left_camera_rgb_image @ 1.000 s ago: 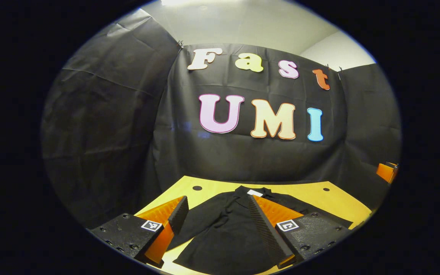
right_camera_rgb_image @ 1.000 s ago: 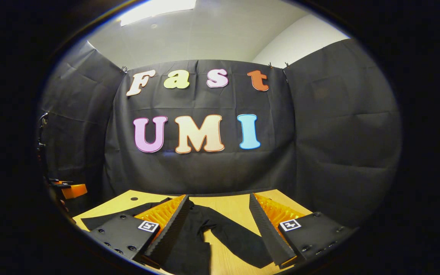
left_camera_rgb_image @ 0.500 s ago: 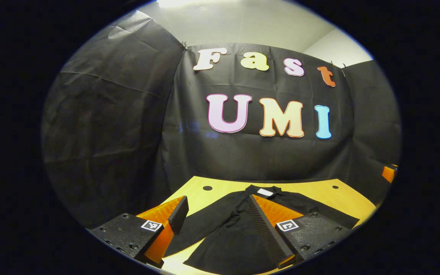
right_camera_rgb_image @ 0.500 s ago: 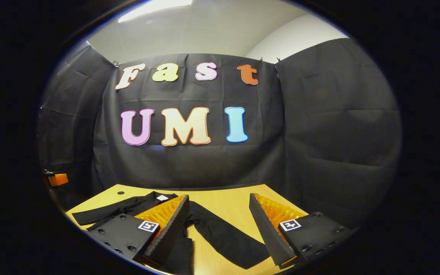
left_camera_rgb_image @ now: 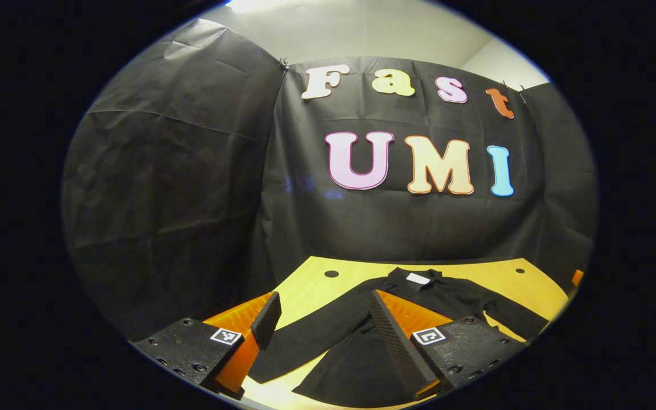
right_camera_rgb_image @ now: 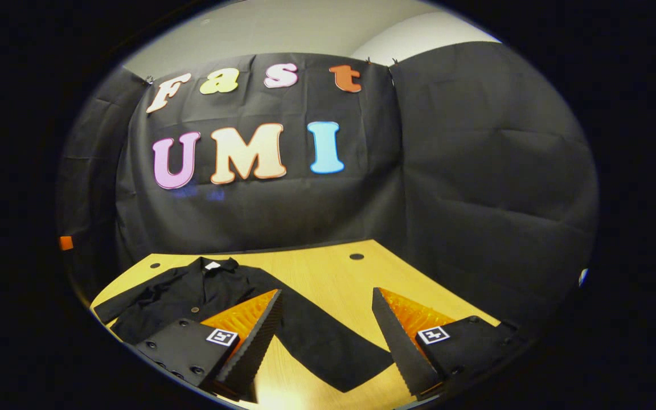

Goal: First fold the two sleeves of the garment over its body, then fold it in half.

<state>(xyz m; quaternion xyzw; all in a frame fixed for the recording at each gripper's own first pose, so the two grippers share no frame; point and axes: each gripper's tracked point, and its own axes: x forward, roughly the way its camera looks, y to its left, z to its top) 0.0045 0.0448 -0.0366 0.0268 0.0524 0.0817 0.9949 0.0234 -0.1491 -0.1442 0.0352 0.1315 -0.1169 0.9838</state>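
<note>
- Where black cloth walls (right_camera_rgb_image: pixel 476 171) close round, a wooden table (right_camera_rgb_image: pixel 328 273) holds a black jacket (right_camera_rgb_image: pixel 191 293), sleeves spread flat.
- Left gripper (left_camera_rgb_image: pixel 322 324) and right gripper (right_camera_rgb_image: pixel 328 319) both spread, pinching nothing.
- Bare wood right of jacket.

You have a light wooden table (right_camera_rgb_image: pixel 339 273) with small round holes near its far edge. A black garment (right_camera_rgb_image: pixel 191 293) lies flat and unfolded on it, collar toward the far wall, both sleeves spread out to the sides.

Bare table (right_camera_rgb_image: pixel 328 273) beside garment (right_camera_rgb_image: pixel 191 293)
</note>
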